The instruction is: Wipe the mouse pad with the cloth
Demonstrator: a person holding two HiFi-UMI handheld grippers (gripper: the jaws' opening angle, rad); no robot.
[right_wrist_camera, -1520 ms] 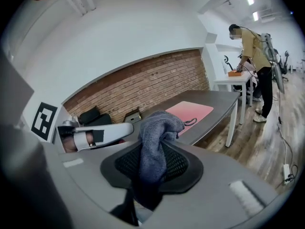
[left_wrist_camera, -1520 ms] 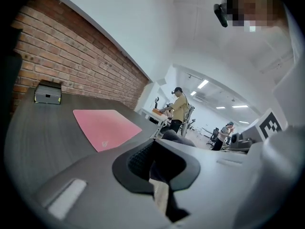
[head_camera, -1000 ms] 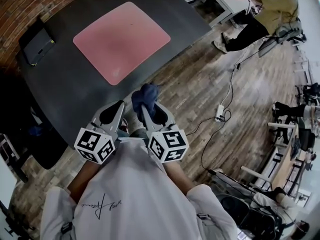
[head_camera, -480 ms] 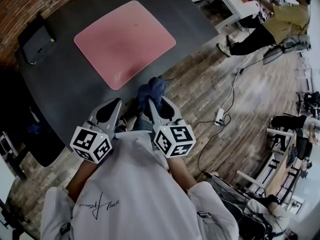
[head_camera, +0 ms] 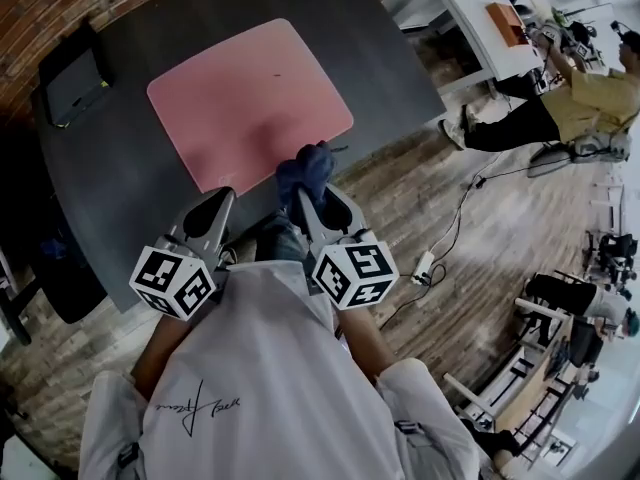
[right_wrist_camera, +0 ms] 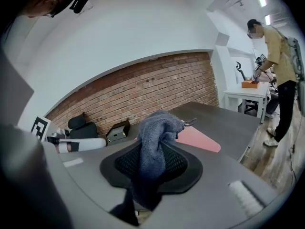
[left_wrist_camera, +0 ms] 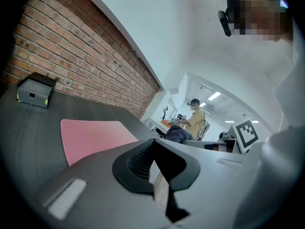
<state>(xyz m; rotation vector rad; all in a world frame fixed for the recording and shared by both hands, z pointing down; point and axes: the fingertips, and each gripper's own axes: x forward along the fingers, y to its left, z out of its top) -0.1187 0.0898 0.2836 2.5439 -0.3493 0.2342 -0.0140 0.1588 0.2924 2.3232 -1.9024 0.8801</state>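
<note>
Shirt first: white long-sleeved shirt of the person holding the rig fills the bottom of the head view. Two marker cubes sit just ahead of it.

Left gripper: grey body, black ribbed pads. The left gripper view shows its jaws together with nothing between them. It sits at the near edge of the dark grey table.

Right gripper is beside the left one and slightly further forward. Its jaws are clamped on a bunched blue-grey cloth. In the right gripper view the cloth rises out of the right gripper as a folded hump. The rest trails down through the gap between the pads.

The cloth's free end lies over the near right corner of the pink rectangular mouse pad. Contact with the pad cannot be told. The pad lies flat on the table beyond both grippers.

Further back, a black box stands near the table's far left corner, well apart from the pad. The red brick wall is behind it.

To the right is wooden plank floor with a white power strip on a cable. Beyond that, a person in a yellow top stands at a white desk with an orange box on it.
</note>
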